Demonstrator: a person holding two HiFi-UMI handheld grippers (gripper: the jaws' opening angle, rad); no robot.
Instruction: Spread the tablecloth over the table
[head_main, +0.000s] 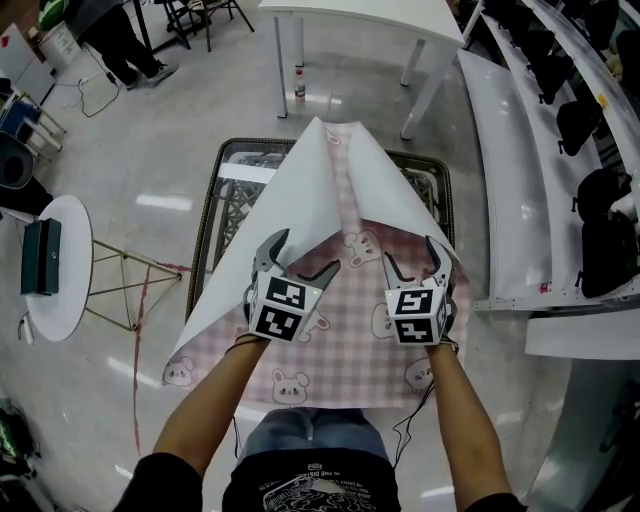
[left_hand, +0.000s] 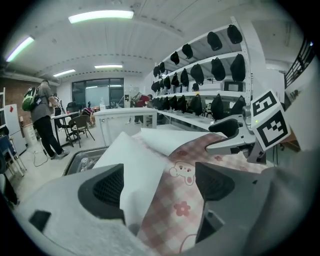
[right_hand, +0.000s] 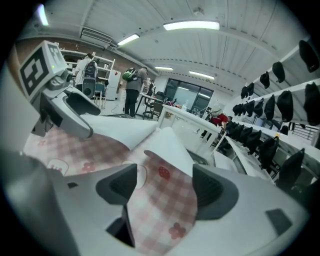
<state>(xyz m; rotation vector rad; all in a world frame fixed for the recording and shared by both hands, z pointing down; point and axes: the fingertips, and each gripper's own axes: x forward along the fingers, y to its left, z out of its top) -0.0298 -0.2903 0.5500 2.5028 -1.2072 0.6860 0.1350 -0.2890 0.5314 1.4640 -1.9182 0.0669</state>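
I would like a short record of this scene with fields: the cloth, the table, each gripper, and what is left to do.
cloth: pink checked tablecloth with bear prints; both far corners folded inward to a peak, white underside up
table: dark-framed table; far part uncovered
left gripper: open; a cloth fold lies loose between its fingers
right gripper: open; a cloth fold lies loose between its fingers
left to do: unfold the far corners over the far edge
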